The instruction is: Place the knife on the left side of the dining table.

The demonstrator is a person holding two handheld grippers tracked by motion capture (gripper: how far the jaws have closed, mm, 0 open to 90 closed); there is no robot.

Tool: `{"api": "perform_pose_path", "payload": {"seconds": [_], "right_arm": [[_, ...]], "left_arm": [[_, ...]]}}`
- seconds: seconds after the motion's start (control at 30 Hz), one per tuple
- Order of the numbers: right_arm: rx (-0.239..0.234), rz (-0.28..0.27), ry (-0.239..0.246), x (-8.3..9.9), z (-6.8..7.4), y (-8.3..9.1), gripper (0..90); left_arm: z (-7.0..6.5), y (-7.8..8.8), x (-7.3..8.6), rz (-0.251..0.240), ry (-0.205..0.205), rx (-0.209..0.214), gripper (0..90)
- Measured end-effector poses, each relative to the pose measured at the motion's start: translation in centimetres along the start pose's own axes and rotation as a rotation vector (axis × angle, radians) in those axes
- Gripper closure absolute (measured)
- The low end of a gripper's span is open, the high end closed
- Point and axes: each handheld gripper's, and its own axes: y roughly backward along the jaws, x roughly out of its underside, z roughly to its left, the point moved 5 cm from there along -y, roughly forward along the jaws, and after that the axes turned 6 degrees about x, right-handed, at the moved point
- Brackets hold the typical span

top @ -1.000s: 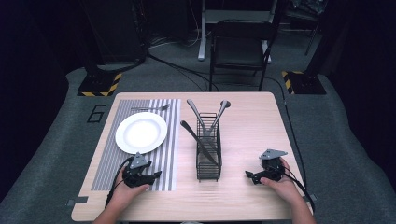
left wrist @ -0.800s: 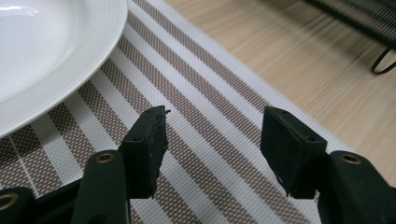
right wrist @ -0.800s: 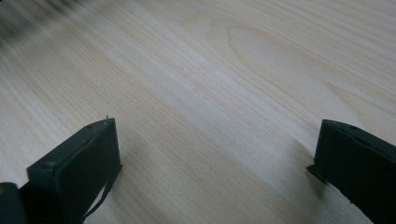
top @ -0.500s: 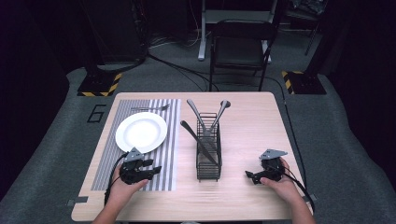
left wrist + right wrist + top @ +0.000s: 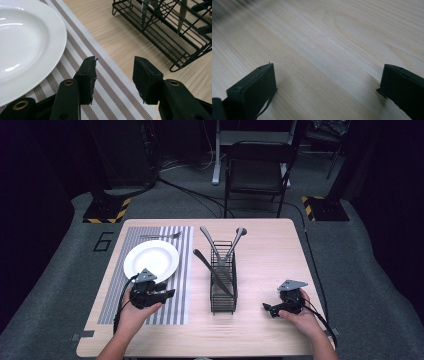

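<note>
Left gripper [image 5: 169, 293], lower left of the high view, hangs over the striped placemat [image 5: 172, 310]; jaws have just been closing to half-spread, nothing between them. Right gripper [image 5: 267, 308], lower right, rests on bare table [image 5: 270, 245], jaws wide and empty. Likely step: fetch cutlery from the wire caddy [image 5: 223, 292] at frame centre. Knife [image 5: 212, 272] leans toward the left gripper, so go for it first. Open wider, approach along the handle, clear the plate [image 5: 151, 261] rim. Fork [image 5: 160, 236] already lies beyond the plate.
</note>
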Motion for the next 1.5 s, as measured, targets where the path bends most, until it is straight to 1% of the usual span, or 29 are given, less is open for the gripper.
{"api": "perform_pose_path", "payload": {"seconds": [0.07, 0.1, 0.17, 0.3, 0.33, 0.37, 0.43, 0.47, 0.5, 0.67, 0.73, 0.87, 0.97, 1.07, 1.4, 1.43, 1.47, 1.5], "right_arm": [[0.000, 0.000, 0.001, 0.0, 0.0, 0.0, 0.0], [0.000, 0.000, 0.000, 0.0, 0.0, 0.0, 0.0], [0.000, 0.000, 0.001, 0.0, 0.0, 0.0, 0.0], [0.000, 0.000, 0.000, 0.0, 0.0, 0.0, 0.0], [-0.001, 0.000, 0.000, 0.0, 0.0, 0.0, 0.0], [0.000, 0.000, 0.000, 0.0, 0.0, 0.0, 0.0], [0.000, 0.000, 0.001, 0.0, 0.0, 0.0, 0.0], [0.000, 0.000, 0.001, 0.0, 0.0, 0.0, 0.0], [0.000, 0.000, 0.001, 0.0, 0.0, 0.0, 0.0], [0.000, 0.000, 0.000, 0.0, 0.0, 0.0, 0.0], [0.000, 0.000, 0.001, 0.0, 0.0, 0.0, 0.0], [0.000, 0.000, 0.001, 0.0, 0.0, 0.0, 0.0], [0.000, 0.000, 0.001, 0.0, 0.0, 0.0, 0.0], [0.000, 0.000, 0.000, 0.0, 0.0, 0.0, 0.0], [0.000, 0.000, 0.001, 0.0, 0.0, 0.0, 0.0], [0.000, 0.000, 0.000, 0.0, 0.0, 0.0, 0.0], [0.000, 0.000, 0.001, 0.0, 0.0, 0.0, 0.0], [0.000, 0.000, 0.001, 0.0, 0.0, 0.0, 0.0]], "left_arm": [[-0.1, 0.1, -0.3, 0.010, -0.007, 0.004, 53.4], [-0.3, 0.2, -1.0, 0.005, -0.004, 0.005, 53.8], [-0.6, 0.2, -1.7, -0.001, -0.004, 0.008, 54.3], [-1.1, 0.3, -2.7, -0.002, 0.000, 0.020, 55.0], [-1.2, 0.2, -3.0, -0.004, 0.005, 0.017, 55.0], [-1.3, 0.3, -3.2, 0.003, -0.004, 0.016, 55.0], [-1.6, 0.2, -3.8, -0.009, 0.001, 0.017, 55.0], [-1.7, 0.2, -4.1, -0.005, 0.003, 0.022, 55.2], [-1.7, 0.2, -4.1, -0.005, 0.003, 0.022, 55.4], [-2.3, 0.4, -5.6, -0.014, -0.001, 0.030, 55.8], [-2.4, 0.4, -5.8, -0.012, -0.002, 0.031, 55.7], [-3.0, 0.4, -7.3, -0.025, -0.011, 0.023, 55.5], [-3.3, 0.6, -8.5, -0.037, -0.005, 0.032, 55.3], [-3.5, 0.7, -9.4, -0.041, -0.009, 0.034, 54.7], [-4.2, 0.6, -11.6, -0.045, -0.008, 0.043, 53.7], [-4.2, 0.5, -11.8, -0.050, -0.006, 0.049, 53.7], [-4.3, 0.6, -11.9, -0.049, -0.011, 0.052, 53.5], [-4.4, 0.5, -12.2, -0.052, -0.004, 0.058, 53.4]]}}
